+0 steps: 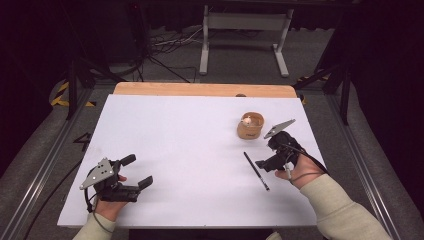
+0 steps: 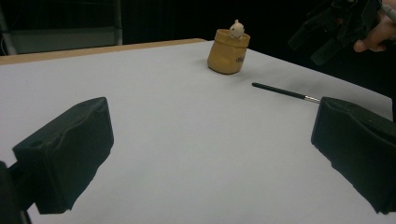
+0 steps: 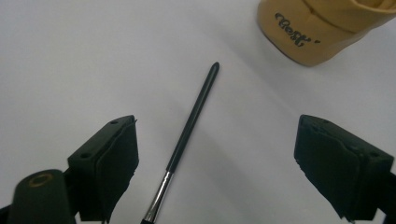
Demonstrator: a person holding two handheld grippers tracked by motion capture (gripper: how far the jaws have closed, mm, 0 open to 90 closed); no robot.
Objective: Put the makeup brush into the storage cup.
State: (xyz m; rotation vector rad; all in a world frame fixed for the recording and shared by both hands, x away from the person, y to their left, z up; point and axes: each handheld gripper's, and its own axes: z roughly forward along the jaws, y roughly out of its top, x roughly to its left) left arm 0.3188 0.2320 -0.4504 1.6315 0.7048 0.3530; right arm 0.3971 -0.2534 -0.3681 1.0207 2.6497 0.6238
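Observation:
A thin black brush (image 1: 256, 171) with a silver ferrule lies flat on the white table top (image 1: 175, 140), right of centre. Beyond it stands a tan cup (image 1: 250, 126) with a small white figure (image 2: 236, 29) at its rim. My right gripper (image 1: 266, 154) hovers just right of the brush, open. In the right gripper view the brush (image 3: 191, 121) lies between the spread jaws of the right gripper (image 3: 215, 168), nearer the left one and untouched, with the cup (image 3: 317, 32) ahead. My left gripper (image 1: 140, 170) rests open at the near left with nothing between its fingers.
A wooden strip (image 1: 200, 90) runs along the table's far edge. A white metal stand (image 1: 245, 35) and cables sit on the floor beyond. In the left gripper view, the brush (image 2: 285, 91), the cup (image 2: 228, 57) and the right gripper (image 2: 327, 37) lie far across bare table.

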